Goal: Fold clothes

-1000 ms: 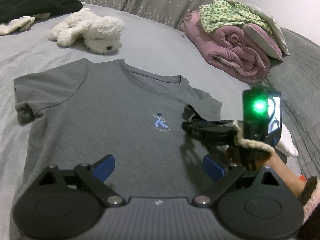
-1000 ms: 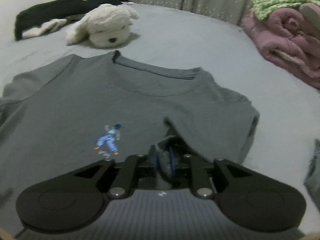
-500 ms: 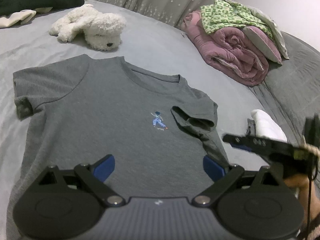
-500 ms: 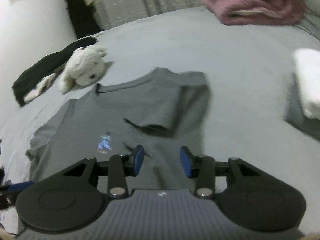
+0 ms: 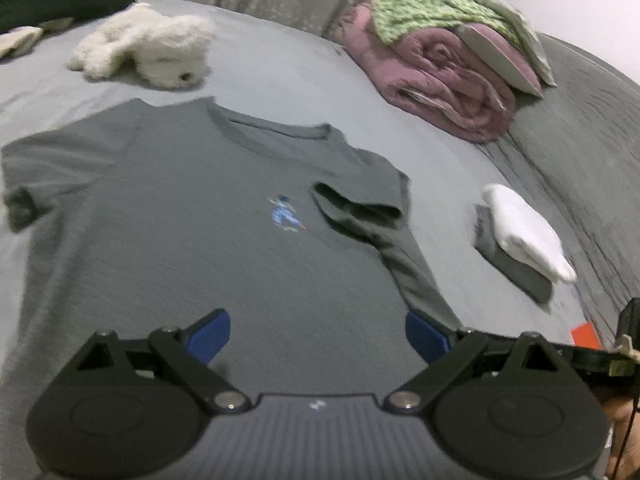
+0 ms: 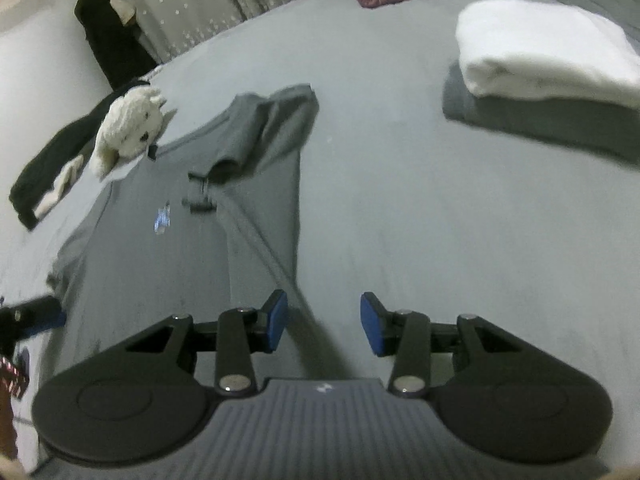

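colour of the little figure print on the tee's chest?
Mostly blue, on the grey T-shirt; the print shows best in the left wrist view.

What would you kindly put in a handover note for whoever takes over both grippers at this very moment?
Left gripper: open, empty, over the T-shirt's lower part.
Right gripper: open, empty, at the T-shirt's right side edge.
Grey T-shirt: flat on the bed, face up.
Done: the right sleeve is folded in onto the chest.
Left: the left sleeve is out flat; fold it in, then the body.
Finished folded pile, white on grey, lies to the right.
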A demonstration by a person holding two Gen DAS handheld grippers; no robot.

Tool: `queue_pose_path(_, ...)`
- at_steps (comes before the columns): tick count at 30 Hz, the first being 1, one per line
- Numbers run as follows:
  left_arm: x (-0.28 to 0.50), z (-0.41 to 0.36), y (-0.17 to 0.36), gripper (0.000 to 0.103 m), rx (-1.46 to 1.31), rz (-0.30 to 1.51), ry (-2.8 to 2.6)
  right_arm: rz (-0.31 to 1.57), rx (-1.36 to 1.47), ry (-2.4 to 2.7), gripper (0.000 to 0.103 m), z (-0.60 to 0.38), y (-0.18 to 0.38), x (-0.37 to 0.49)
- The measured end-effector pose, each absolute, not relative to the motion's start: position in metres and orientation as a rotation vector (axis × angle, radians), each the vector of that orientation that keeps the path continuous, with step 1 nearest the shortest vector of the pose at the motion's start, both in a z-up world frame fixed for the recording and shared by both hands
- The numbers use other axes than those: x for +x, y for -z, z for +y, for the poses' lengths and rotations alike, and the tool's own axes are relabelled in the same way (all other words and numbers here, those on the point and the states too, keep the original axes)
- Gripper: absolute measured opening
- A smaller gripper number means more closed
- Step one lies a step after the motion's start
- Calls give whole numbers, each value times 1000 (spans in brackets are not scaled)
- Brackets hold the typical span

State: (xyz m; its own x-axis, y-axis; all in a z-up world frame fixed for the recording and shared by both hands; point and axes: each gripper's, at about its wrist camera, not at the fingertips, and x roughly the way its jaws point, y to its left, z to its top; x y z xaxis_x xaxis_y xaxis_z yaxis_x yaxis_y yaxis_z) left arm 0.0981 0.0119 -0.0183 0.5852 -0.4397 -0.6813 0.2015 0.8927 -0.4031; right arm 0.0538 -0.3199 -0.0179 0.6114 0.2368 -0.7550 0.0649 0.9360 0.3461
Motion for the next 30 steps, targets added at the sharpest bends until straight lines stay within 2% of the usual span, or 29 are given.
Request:
queue_pose_path(12, 76, -44, 36, 89, -257, 956, 534, 927, 403, -99, 45, -333, 23, -12)
queue_pose_path(21, 59, -85, 56, 73, -275, 1009, 687, 912, 442, -86, 43, -353, 24, -56)
queue_pose_path(23, 58, -90, 62, 72, -294, 1029, 703, 913, 443, -92, 39, -354, 25, -65)
queue_pose_path(28, 56, -94, 74, 72, -390, 1050, 741, 914, 448, -123, 11, -352, 25, -75)
queue_pose_path(30, 55, -97, 76, 72, -429, 1053, 765, 903, 461, -147, 9, -351, 21, -78)
